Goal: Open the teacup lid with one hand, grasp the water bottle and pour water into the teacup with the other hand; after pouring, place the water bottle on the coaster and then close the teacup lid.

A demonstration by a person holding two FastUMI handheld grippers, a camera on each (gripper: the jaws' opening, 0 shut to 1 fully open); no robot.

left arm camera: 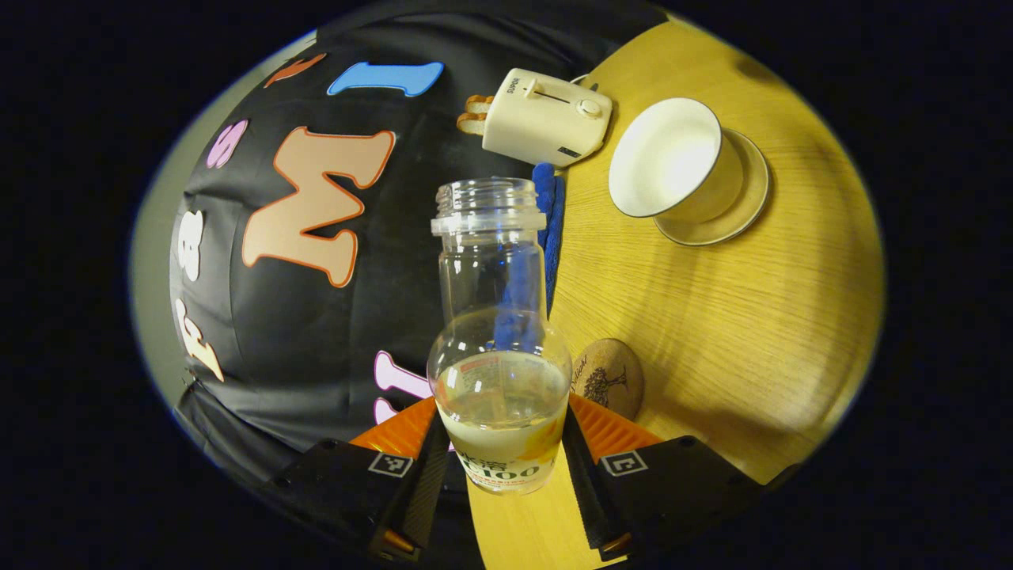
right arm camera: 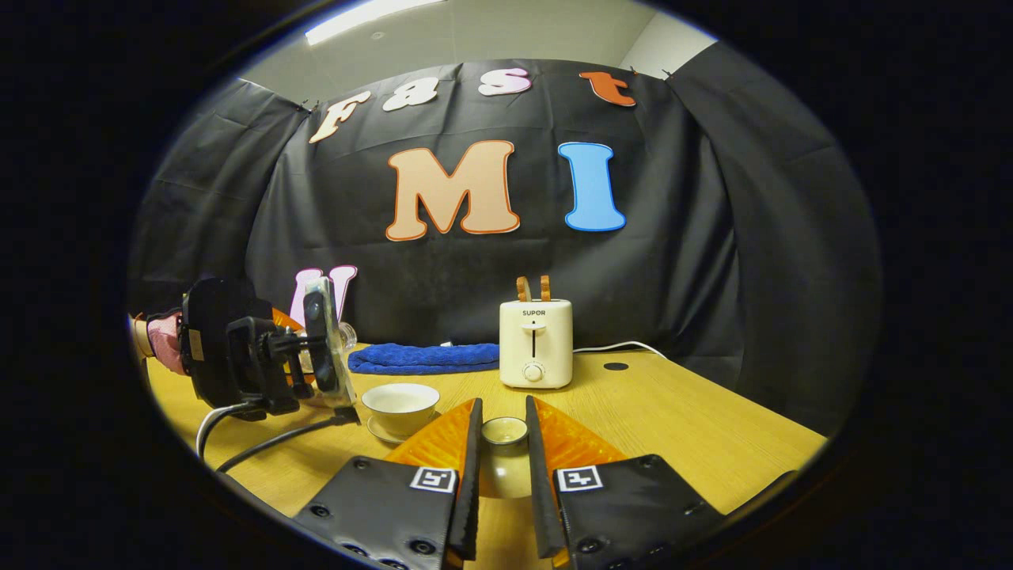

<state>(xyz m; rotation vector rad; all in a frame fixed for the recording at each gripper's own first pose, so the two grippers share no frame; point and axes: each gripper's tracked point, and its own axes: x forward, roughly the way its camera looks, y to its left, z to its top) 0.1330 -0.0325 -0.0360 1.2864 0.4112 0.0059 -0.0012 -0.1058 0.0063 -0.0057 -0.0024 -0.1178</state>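
Note:
My left gripper (left arm camera: 500, 412) is shut on a clear uncapped water bottle (left arm camera: 495, 317) with some liquid in its lower part. The bottle's mouth is well apart from the white teacup (left arm camera: 669, 158), which stands open on its saucer (left arm camera: 748, 198). A round brown coaster (left arm camera: 608, 376) lies on the table beside the bottle. My right gripper (right arm camera: 503, 419) is shut on the white teacup lid (right arm camera: 504, 434), held above the table, right of the teacup (right arm camera: 400, 400). Left of that cup, the left gripper (right arm camera: 261, 356) hangs in a hand.
A cream toaster (right arm camera: 536, 343) with toast in its slots stands at the back of the wooden table (right arm camera: 673, 427). A folded blue cloth (right arm camera: 427, 358) lies to its left, against the wall. A black cable (right arm camera: 269, 439) trails from the left gripper across the table.

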